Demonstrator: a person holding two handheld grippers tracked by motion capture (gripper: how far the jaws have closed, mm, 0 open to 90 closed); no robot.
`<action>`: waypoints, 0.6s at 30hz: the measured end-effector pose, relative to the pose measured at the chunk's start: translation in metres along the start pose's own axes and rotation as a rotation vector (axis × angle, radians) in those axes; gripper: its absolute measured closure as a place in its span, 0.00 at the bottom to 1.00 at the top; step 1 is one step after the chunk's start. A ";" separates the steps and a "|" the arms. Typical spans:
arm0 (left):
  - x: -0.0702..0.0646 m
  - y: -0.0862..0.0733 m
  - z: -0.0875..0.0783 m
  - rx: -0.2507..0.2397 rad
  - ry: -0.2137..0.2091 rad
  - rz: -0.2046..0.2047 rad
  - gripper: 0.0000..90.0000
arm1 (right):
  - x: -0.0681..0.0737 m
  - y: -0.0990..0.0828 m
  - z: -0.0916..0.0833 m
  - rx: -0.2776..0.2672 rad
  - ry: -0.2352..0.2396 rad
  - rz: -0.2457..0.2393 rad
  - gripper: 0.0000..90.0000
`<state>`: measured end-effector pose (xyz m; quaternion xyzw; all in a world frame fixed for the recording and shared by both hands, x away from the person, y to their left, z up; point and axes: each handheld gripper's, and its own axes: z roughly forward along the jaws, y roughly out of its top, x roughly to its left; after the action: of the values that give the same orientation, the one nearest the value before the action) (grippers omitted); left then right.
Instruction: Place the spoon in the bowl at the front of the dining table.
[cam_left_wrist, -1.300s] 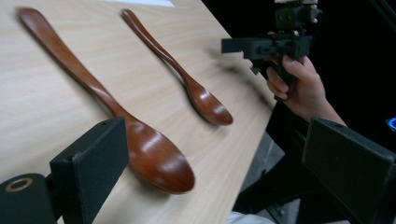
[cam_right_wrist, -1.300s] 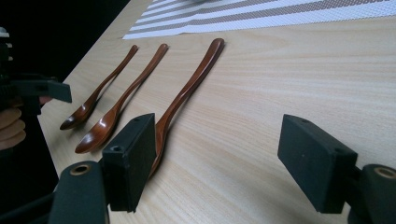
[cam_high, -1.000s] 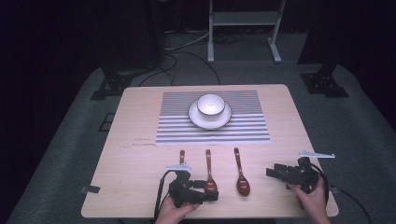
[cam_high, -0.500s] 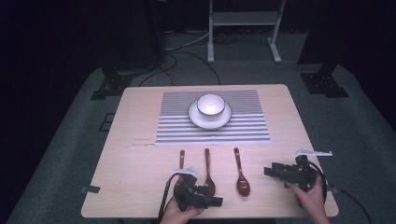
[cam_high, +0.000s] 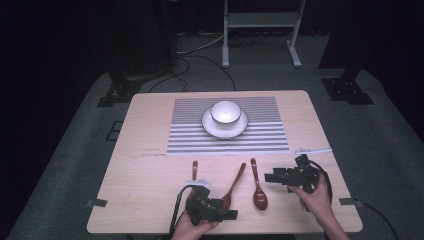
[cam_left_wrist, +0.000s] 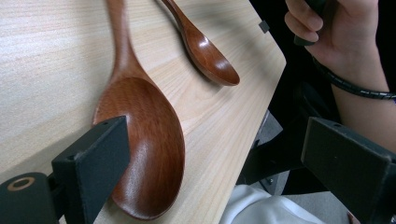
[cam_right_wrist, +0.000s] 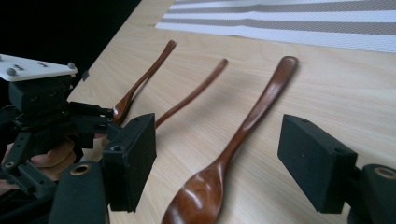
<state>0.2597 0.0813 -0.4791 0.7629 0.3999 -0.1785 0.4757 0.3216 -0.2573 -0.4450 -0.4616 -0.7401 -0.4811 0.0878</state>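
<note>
left gripper (cam_high: 231, 215) fingers wide, middle spoon (cam_left_wrist: 140, 140) bowl near table edge (cam_left_wrist: 261, 98)

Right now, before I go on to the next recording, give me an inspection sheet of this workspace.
Surface: light wooden table, striped placemat at its far half.
Job's things: three brown wooden spoons side by side near the front edge: left spoon, middle spoon, right spoon.
Clutter: white bowl on a saucer on the mat; tape scraps at the table edges.
Grippers: left tool open, one jaw beside the middle spoon's bowl; right tool open, beside the right spoon.
Cables: one trails from each tool.
Surroundings: dark room, grey floor, stand legs behind.
</note>
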 end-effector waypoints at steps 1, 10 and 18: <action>0.000 0.000 0.000 0.000 0.000 0.000 0.07 | 0.001 0.002 0.003 0.011 0.004 -0.002 0.30; 0.000 0.000 0.000 -0.007 0.007 0.002 0.08 | 0.005 0.008 0.028 0.112 0.001 0.035 0.30; 0.000 0.000 0.000 -0.009 0.010 0.003 0.08 | 0.001 0.007 0.032 0.120 -0.013 0.060 0.36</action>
<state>0.2593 0.0808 -0.4793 0.7622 0.4018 -0.1719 0.4775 0.3365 -0.2308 -0.4564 -0.4805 -0.7541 -0.4299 0.1250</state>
